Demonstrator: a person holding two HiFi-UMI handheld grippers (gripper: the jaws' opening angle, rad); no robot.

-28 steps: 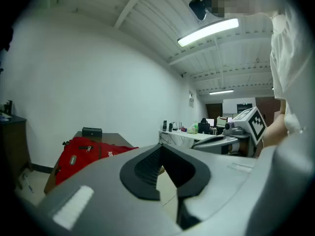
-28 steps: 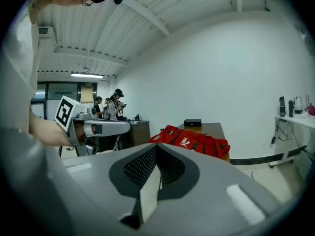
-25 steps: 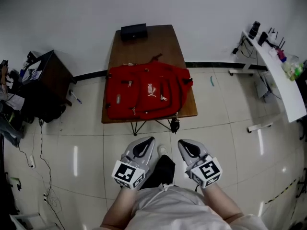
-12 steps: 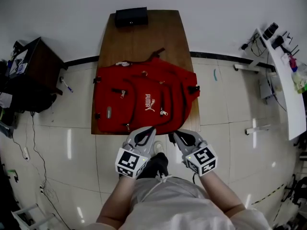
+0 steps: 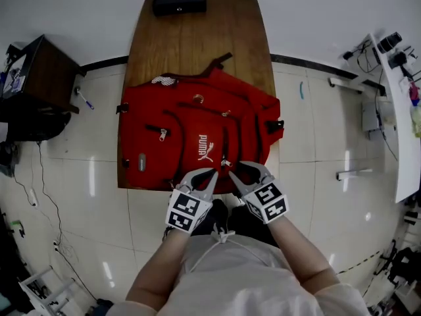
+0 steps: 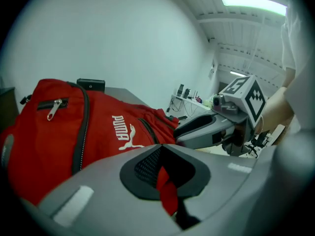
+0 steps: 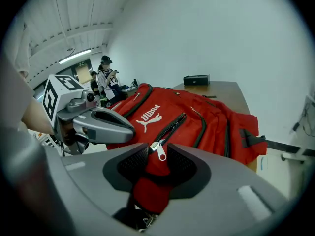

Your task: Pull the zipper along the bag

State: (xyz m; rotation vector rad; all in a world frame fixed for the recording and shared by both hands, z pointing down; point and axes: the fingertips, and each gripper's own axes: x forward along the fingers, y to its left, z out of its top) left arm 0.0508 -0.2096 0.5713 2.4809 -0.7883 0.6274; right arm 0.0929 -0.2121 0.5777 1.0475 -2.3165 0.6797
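A red backpack (image 5: pixel 197 137) lies flat on a wooden table (image 5: pixel 197 38), its white logo facing up. Both grippers are at its near edge. The silver zipper pull (image 7: pixel 160 152) of a dark front zipper stands between the jaws of my right gripper (image 7: pixel 158 149). Those jaws are opening and the pads do not press on the pull. In the head view the right gripper (image 5: pixel 238 172) sits just right of the pull (image 5: pixel 225 162). My left gripper (image 5: pixel 209 174) is beside it with its jaws together, and only a thin red sliver shows in the slit (image 6: pixel 165 154).
A black box (image 5: pixel 179 0) sits at the table's far end. A dark cabinet (image 5: pixel 36 78) stands to the left and a white desk (image 5: pixel 401 110) with clutter to the right. Tiled floor surrounds the table. People (image 7: pixel 106 75) stand far off in the right gripper view.
Both grippers have moved forward from near my body to the bag's near edge. The right jaws have parted around the zipper pull.
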